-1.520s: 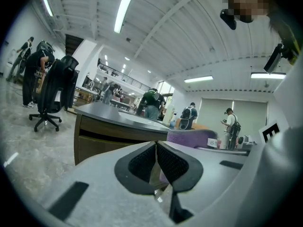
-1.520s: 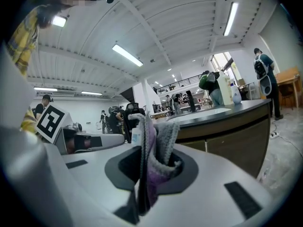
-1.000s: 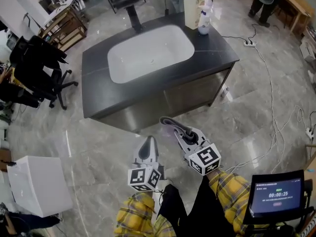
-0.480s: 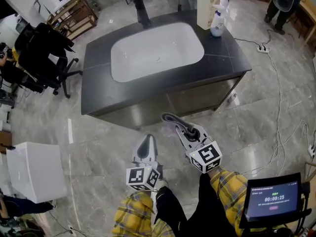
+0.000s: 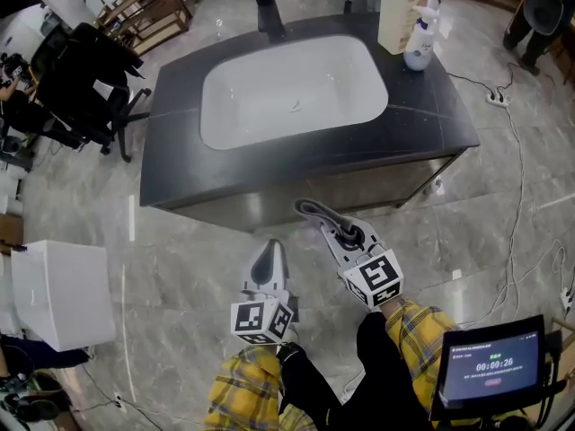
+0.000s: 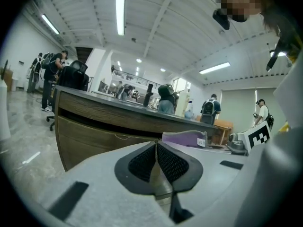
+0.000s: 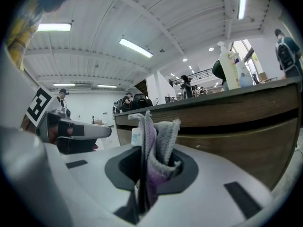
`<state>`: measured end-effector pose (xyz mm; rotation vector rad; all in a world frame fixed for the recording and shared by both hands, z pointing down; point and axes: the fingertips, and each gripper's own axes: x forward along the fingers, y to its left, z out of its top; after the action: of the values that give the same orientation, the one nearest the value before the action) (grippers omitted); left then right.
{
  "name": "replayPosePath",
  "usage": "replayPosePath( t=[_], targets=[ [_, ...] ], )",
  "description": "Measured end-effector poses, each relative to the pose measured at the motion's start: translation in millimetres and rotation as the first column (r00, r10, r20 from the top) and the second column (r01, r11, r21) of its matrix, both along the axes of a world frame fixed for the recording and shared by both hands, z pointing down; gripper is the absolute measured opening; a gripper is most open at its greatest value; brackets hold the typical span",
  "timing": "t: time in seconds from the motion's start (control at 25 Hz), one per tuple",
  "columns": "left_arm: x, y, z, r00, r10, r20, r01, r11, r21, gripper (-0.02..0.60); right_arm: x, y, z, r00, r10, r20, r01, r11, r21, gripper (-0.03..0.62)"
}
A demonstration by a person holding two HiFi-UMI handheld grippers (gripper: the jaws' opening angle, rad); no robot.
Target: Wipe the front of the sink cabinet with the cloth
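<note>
Right gripper jaws clamped on cloth, grey-purple folds bunched up between pads; left gripper jaws pressed together, nothing between; both just short of sink cabinet front, no contact visible; head view: cloth mostly hidden behind right jaws, cabinet front foreshortened under dark countertop; gripper views: cabinet's lower part hidden behind gripper bodies.
</note>
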<state>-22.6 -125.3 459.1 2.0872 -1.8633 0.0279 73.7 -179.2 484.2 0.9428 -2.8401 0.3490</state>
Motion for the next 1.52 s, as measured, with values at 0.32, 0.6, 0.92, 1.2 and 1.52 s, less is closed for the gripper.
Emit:
replayPosePath(
  t=[0.32, 0.6, 0.92, 1.2, 1.52],
  targets=[
    [9.3, -24.4, 22.1, 0.999, -0.036, -0.003, 0.036, 0.999, -0.02, 0.008, 1.9, -36.5, 25.4, 0.999, -0.04, -0.036, 0.041, 0.999, 0.014, 0.044],
    [20.7, -44.2, 37.3, 0.999, -0.038, -0.001, 0.038, 0.999, -0.033, 0.008, 9.9, -60.4, 42.0, 0.998, -0.04, -0.046, 0.041, 0.999, 0.024, 0.044],
    [50.7, -67.7, 56.1, 1.0, 0.008, 0.005, -0.008, 0.999, -0.046, 0.008, 38.2, -72.5, 51.6, 0.999, -0.015, -0.051, 0.017, 0.999, 0.032, 0.043],
    [93.9, -92.1, 66.8, 0.998, 0.067, -0.009, -0.068, 0.996, -0.053, 0.008, 88.1, -87.4, 56.8, 0.998, 0.051, -0.04, -0.049, 0.998, 0.03, 0.044],
    [155.1, -118.3, 71.0, 0.988, 0.154, -0.023, -0.155, 0.986, -0.061, 0.008, 154.9, -108.3, 61.7, 0.989, 0.138, -0.043, -0.138, 0.99, 0.013, 0.044]
  ],
)
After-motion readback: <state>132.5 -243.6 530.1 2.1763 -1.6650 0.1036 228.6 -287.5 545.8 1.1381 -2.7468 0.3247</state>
